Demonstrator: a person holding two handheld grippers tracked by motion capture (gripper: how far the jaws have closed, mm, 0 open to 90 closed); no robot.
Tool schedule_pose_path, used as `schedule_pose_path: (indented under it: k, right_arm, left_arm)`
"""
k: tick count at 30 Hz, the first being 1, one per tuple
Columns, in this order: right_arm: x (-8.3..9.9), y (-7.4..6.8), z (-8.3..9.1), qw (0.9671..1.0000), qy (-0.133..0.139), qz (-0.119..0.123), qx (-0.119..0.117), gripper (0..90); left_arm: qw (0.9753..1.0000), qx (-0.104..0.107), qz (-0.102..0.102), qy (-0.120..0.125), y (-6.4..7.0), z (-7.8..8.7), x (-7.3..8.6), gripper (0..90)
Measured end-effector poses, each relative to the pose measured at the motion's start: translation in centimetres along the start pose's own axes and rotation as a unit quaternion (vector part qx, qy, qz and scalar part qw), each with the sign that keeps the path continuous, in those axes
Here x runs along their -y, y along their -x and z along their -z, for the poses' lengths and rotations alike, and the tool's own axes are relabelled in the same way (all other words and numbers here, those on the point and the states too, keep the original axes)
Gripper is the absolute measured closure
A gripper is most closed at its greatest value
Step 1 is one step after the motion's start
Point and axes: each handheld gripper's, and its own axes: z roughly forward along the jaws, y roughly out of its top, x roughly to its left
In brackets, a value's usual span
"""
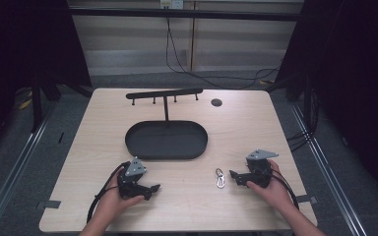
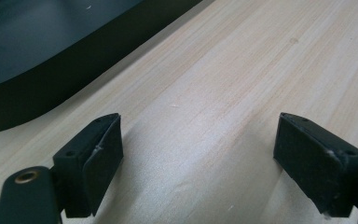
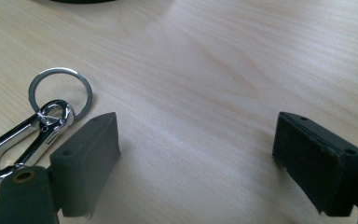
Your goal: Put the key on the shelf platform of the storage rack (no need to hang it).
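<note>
One keyring carabiner (image 1: pixel 220 177) is lying on the surface (image 1: pixel 256 123), one black tray (image 1: pixel 166 140) behind; right gripper (image 1: pixel 233 174) and left gripper (image 1: pixel 155 188) fingers are both sitting spread, pinching nothing.

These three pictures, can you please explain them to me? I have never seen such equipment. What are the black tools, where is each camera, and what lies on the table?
A person sits at a wooden table and holds a two-jaw hand tool in each hand: the left gripper and the right gripper. The high view looks down from above. The other two views come from cameras riding on each gripper, looking along its black jaws. Both grippers are open and hold nothing. On the table lie a black oval tray with a hook rack standing behind it, and a silver carabiner keyring, just beside the right gripper's jaw.
</note>
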Motion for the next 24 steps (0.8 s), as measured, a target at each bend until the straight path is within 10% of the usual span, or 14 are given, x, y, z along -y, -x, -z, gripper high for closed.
schedule_pose_path:
  k: [7, 24]
  right_arm:
    - [-2.0, -0.2, 0.9, 0.9938, -0.11, 0.016, 0.003, 23.0]
    - [-5.4, -2.5, 2.2, 0.9788, -0.199, 0.016, -0.047, 33.1]
  left_arm:
    - [1.0, -0.001, -0.001, -0.001, 0.0, 0.0, 0.0, 15.2]
    - [1.0, -0.001, 0.0, -0.002, 0.0, 0.0, 0.0, 15.1]
